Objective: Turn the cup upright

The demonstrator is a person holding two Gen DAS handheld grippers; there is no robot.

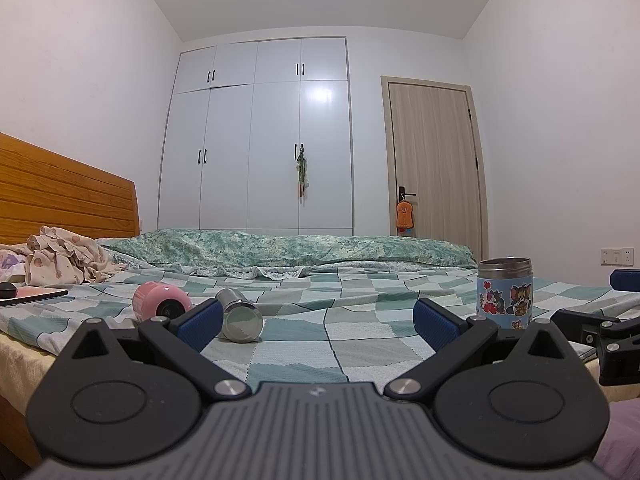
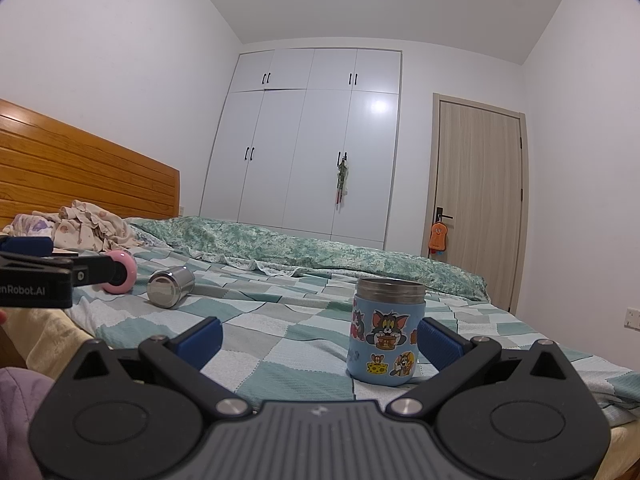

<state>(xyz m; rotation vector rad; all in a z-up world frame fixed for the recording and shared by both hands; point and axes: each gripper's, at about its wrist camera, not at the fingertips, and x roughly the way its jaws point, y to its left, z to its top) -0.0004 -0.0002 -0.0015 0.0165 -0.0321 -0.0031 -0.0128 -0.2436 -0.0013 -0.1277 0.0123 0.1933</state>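
Blue cup (image 2: pixel 385 332) upright on bed (image 2: pixel 280 320); both grippers open, empty.
Right gripper (image 2: pixel 320 340) beside it; left gripper (image 1: pixel 318 322) near toppled steel cup (image 1: pixel 240 316) and pink cup (image 1: pixel 160 303).

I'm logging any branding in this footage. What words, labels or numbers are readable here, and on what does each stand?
"nRobot.AI": white print on the black body of the left gripper, seen in the right wrist view; its start is cut off by the frame edge.
Blue cartoon cup: cat-and-mouse stickers only, no readable words.
Small emblem on the right gripper housing: a logo mark, not letters.
Nothing else is readable.
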